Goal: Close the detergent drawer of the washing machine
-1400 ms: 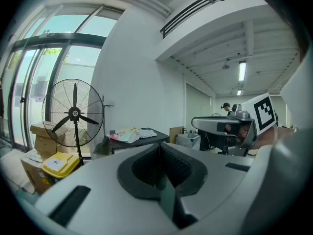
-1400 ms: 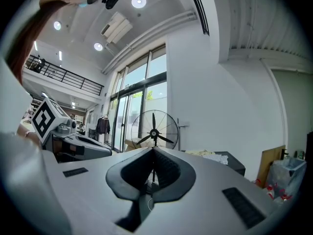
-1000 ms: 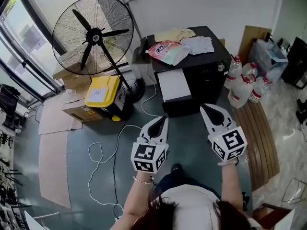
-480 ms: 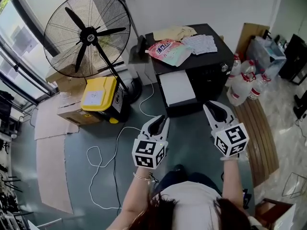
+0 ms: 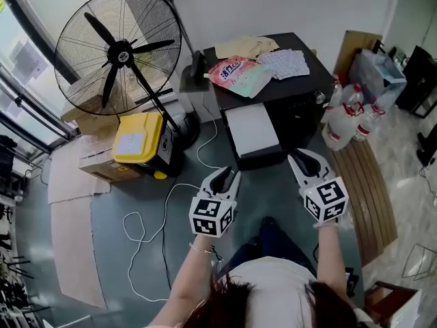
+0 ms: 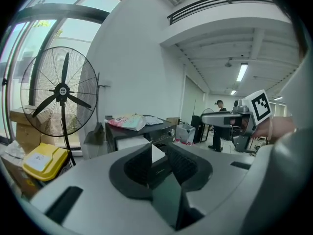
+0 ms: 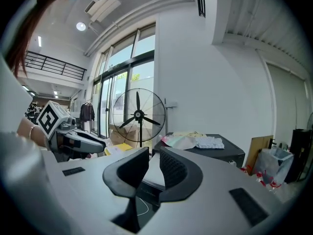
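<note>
Black and boxy, the washing machine stands against a white wall in the head view. Its white detergent drawer is pulled out of the machine's front, towards us. A pink detergent bag and some cloths lie on top of the machine. Left of the machine we see a pedestal fan and a yellow box; right of it stand plastic bottles. The left gripper hangs in front of the machine, off the drawer's left corner. The right gripper hangs in front of the machine's right side. Neither touches the drawer.

In the left gripper view the jaws stand apart, having just been opening, and hold nothing. The drawer shows beyond and through their gap, jutting from the machine. The right gripper floats to the machine's right.

In the right gripper view the jaws have likewise just been opening and are empty. The drawer shows pale between them, well short of the pads. The machine rises behind it, with the fan and the left gripper to its left.
</note>
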Demonstrator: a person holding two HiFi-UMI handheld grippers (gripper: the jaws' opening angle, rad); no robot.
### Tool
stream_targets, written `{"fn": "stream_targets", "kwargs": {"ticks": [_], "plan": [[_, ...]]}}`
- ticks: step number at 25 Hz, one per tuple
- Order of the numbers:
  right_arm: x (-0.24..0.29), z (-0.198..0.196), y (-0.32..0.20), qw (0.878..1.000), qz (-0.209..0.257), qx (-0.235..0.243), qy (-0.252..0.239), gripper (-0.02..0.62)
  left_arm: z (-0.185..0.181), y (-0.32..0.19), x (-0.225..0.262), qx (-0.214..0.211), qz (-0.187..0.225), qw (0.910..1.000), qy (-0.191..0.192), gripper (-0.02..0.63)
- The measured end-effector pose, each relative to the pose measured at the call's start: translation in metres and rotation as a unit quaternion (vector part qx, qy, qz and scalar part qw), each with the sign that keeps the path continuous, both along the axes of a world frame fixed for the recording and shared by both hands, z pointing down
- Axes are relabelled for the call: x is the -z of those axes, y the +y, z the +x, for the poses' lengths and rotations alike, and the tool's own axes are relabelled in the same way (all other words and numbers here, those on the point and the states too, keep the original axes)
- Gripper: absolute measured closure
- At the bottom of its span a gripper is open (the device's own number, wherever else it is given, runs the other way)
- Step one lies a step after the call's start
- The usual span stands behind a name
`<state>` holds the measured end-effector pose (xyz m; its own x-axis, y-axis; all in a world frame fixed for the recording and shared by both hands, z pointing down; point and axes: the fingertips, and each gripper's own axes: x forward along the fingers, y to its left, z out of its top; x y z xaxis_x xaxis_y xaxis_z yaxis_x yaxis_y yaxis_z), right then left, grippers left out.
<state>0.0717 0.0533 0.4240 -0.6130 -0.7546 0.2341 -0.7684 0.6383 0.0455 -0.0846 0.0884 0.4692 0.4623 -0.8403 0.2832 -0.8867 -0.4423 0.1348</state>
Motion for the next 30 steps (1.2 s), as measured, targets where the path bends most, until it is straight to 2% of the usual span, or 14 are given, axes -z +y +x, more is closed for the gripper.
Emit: {"fn": "stream_targets", "kwargs": {"ticks": [13, 30], "plan": [[-0.066, 0.014, -0.043, 0.998, -0.043, 0.022, 0.031, 0.494, 0.004, -0.040, -0.053, 0.002, -0.026, 0.9997, -0.004, 0.472], [-0.147, 0.020, -0.071, 0.989, -0.128, 0.056, 0.054, 0.466, 0.001, -0.064, -0.123, 0.024, -0.103, 0.9944, -0.009, 0.454]]}}
